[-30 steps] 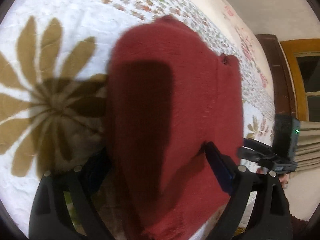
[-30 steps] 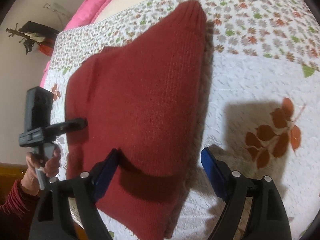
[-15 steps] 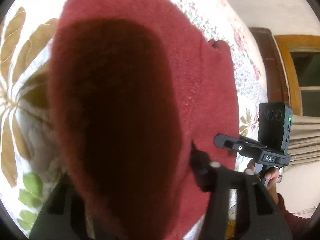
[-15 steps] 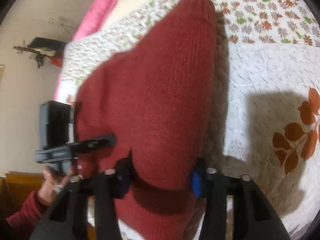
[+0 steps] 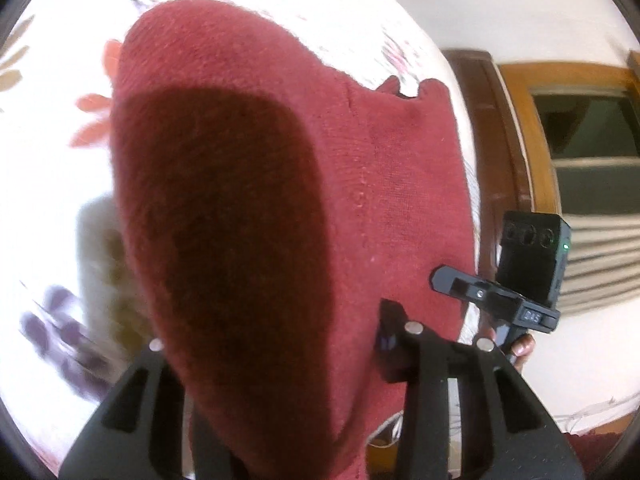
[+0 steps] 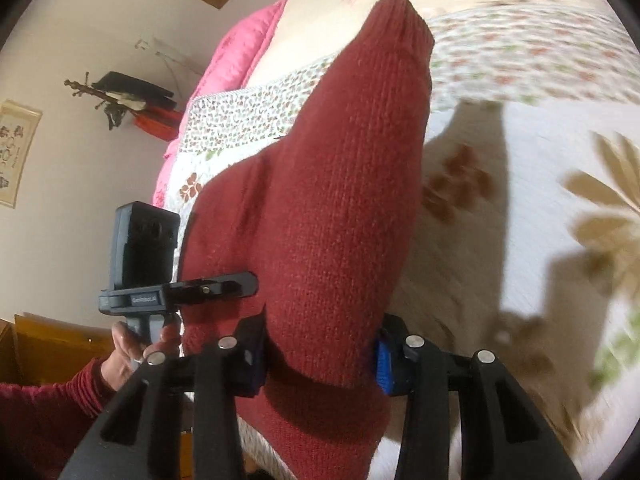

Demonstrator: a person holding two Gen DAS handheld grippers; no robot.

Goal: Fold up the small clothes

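At the bottom of the right wrist view, the right claw [image 6: 320,356] pinches a fold of the dark red knitted garment [image 6: 344,208] between its blue-padded fingers [image 6: 386,368], the cloth bulging out between them. The garment runs from there up the middle of the frame to a narrow ribbed end near the top, lifted above the white floral quilted bedspread [image 6: 520,208] that fills the right side. At the left, a hand [image 6: 136,344] in a red sleeve grips the other claw's handle against the garment's edge.

In the left wrist view, the left claw [image 5: 272,344] is clamped on the same garment [image 5: 240,200]; only its right finger [image 5: 390,340] shows, pressed into the cloth at lower centre, the left one buried under it. The garment fills the frame's centre, the bedspread [image 5: 48,168] blurred at left
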